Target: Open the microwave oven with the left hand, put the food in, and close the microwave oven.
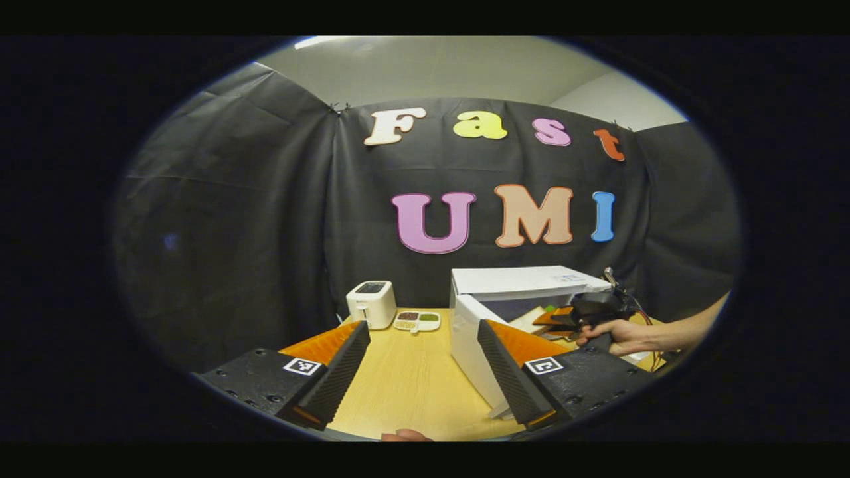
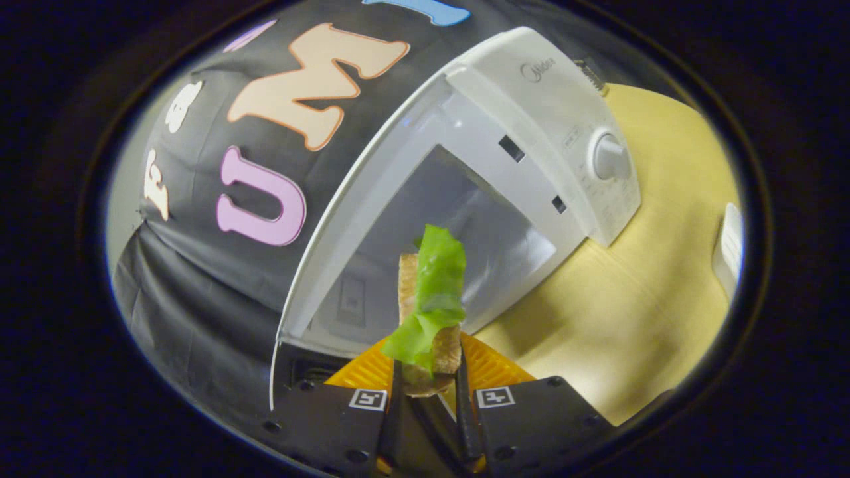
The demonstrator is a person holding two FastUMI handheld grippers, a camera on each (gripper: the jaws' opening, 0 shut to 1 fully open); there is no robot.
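Note:
The white microwave stands at the back right of the wooden table, its door swung open toward me. My left gripper is open, held back above the table with nothing between its fingers. In the left gripper view, a hand holds the right gripper in front of the oven's opening. In the right gripper view the picture is rolled sideways: my right gripper is shut on a sandwich with a green lettuce leaf, just before the microwave's open cavity. The control knob faces me.
A small white appliance and a white divided dish with dark and green fillings sit at the table's far edge, left of the microwave. A white object lies at the rim of the right gripper view. Black cloth walls close the booth.

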